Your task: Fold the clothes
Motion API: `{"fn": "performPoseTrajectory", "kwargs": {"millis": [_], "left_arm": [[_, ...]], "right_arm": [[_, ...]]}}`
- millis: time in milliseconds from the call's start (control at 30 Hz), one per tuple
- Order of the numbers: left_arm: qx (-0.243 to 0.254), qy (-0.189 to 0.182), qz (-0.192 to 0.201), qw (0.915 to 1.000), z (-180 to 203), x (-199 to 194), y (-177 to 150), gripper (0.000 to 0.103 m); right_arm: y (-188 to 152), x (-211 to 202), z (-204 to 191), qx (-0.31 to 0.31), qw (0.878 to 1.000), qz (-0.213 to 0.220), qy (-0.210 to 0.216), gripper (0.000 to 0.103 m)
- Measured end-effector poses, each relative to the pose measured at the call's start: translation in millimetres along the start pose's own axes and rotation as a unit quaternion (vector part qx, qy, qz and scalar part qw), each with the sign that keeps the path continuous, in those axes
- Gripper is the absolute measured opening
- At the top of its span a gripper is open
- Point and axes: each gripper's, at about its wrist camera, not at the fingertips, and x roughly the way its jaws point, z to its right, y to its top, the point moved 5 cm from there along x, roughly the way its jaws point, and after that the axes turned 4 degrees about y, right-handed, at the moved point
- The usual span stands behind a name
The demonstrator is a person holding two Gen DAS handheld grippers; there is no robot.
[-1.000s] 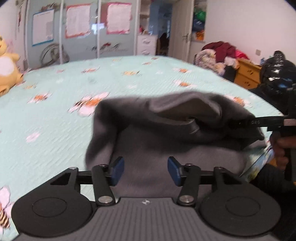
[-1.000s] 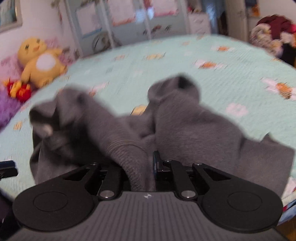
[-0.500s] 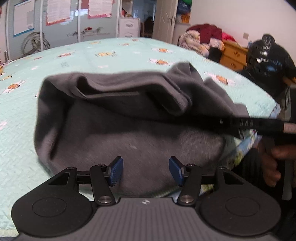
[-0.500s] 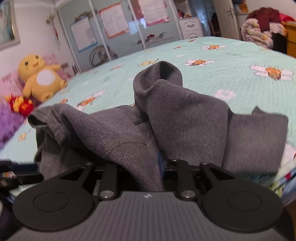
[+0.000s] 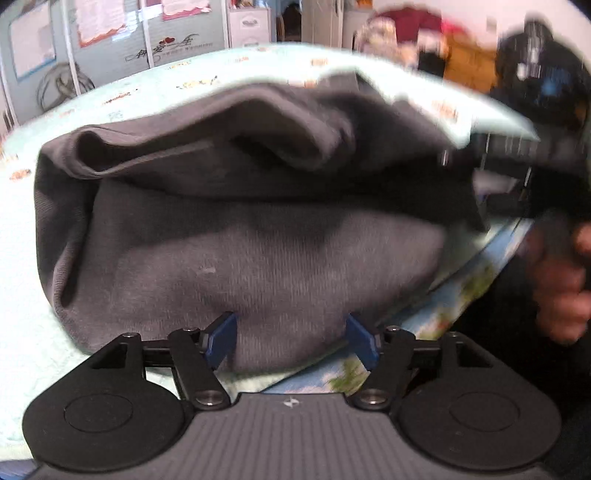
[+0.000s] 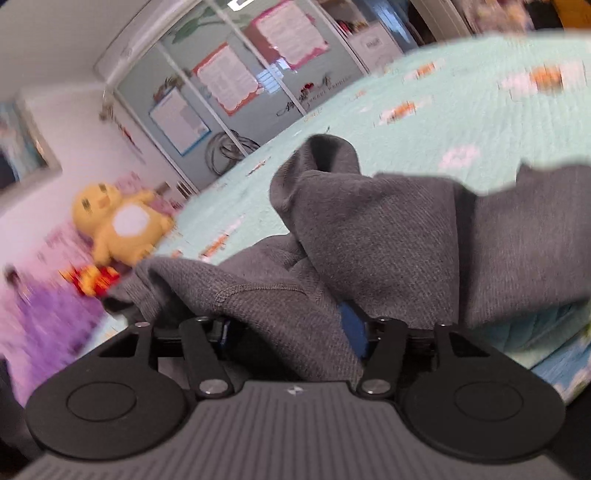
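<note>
A dark grey garment (image 5: 258,229) lies bunched near the front edge of the mint bed (image 5: 22,221). My left gripper (image 5: 291,339) is open, its blue pads on either side of the garment's near hem, nothing held. In the right wrist view the garment (image 6: 369,236) drapes between the fingers of my right gripper (image 6: 291,332), and a seamed edge hangs over it. The right jaws stand wider than before, with cloth still between them. The right gripper also shows blurred in the left wrist view (image 5: 517,147), in the person's hand (image 5: 557,280).
A yellow plush toy (image 6: 118,225) and a purple plush (image 6: 48,317) sit at the bed's left side. Wardrobe doors with posters (image 6: 229,77) stand behind. A clothes pile (image 5: 406,33) and a black object (image 5: 546,70) lie at the right.
My left gripper came closer to the garment's near hem. My right gripper rolled and its jaws spread wider around the cloth.
</note>
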Motion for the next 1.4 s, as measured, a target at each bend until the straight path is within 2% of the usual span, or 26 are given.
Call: {"fn": "performPoseTrajectory", "kwargs": {"millis": [67,133,200,300,433,533,600,667,867,933,1033,1167,1267,1400], "left_arm": [[0.014,0.026,-0.002,0.9996,3.5,5.8,-7.4,0.060],[0.000,0.034,0.006,0.9994,-0.5,4.6,-7.9,0.053],[-0.021,0.037,0.015,0.9990,-7.9,1.1,-6.8,0.035],[-0.061,0.032,0.033,0.9971,-25.8,-7.7,-4.0,0.022],[-0.066,0.065,0.045,0.9947,-45.0,-14.6,-5.1,0.020],[-0.084,0.118,0.015,0.9894,-68.2,-3.0,-16.7,0.019],[-0.111,0.123,0.007,0.9862,-83.1,2.0,-25.8,0.019],[-0.123,0.122,0.014,0.9848,-87.2,-0.7,-30.5,0.019],[-0.089,0.160,0.054,0.9816,-71.2,-5.2,-41.9,0.020],[-0.090,0.162,0.064,0.9806,-71.1,-5.1,-42.6,0.020],[-0.102,0.160,0.075,0.9790,-68.5,-5.6,-41.7,0.023],[-0.121,0.148,0.108,0.9756,-68.7,-8.4,-51.5,0.026],[-0.142,0.127,0.114,0.9751,-73.5,-9.8,-51.6,0.031],[-0.183,0.086,0.117,0.9723,-83.7,-10.7,-52.2,0.037]], "right_arm": [[1.1,1.2,6.5,0.024,1.000,-0.004,0.009,0.059],[1.4,1.7,9.3,0.033,0.999,-0.007,0.014,0.059],[-0.1,1.3,6.6,0.021,1.000,-0.008,0.011,0.059],[-1.4,-0.3,5.1,0.013,1.000,-0.009,0.010,0.059],[-3.4,-3.6,4.2,0.011,1.000,-0.007,0.012,0.059],[-6.0,-5.1,2.8,0.001,1.000,-0.009,0.013,0.059],[-8.5,-4.5,2.4,-0.006,1.000,-0.013,0.010,0.061],[-10.5,-3.1,2.2,-0.012,1.000,-0.018,0.006,0.061],[-14.2,-11.6,-6.9,-0.046,0.999,-0.013,-0.012,0.064],[-17.3,-13.4,-11.0,-0.065,0.998,-0.013,-0.024,0.065],[-23.6,-12.8,-18.1,-0.115,0.991,-0.014,-0.073,0.065],[-26.9,-19.0,-30.0,-0.168,0.978,0.003,-0.126,0.065],[-31.0,-17.4,-31.5,-0.208,0.963,0.011,-0.171,0.071],[-30.9,-4.0,-19.0,-0.208,0.956,-0.021,-0.204,0.072]]}}
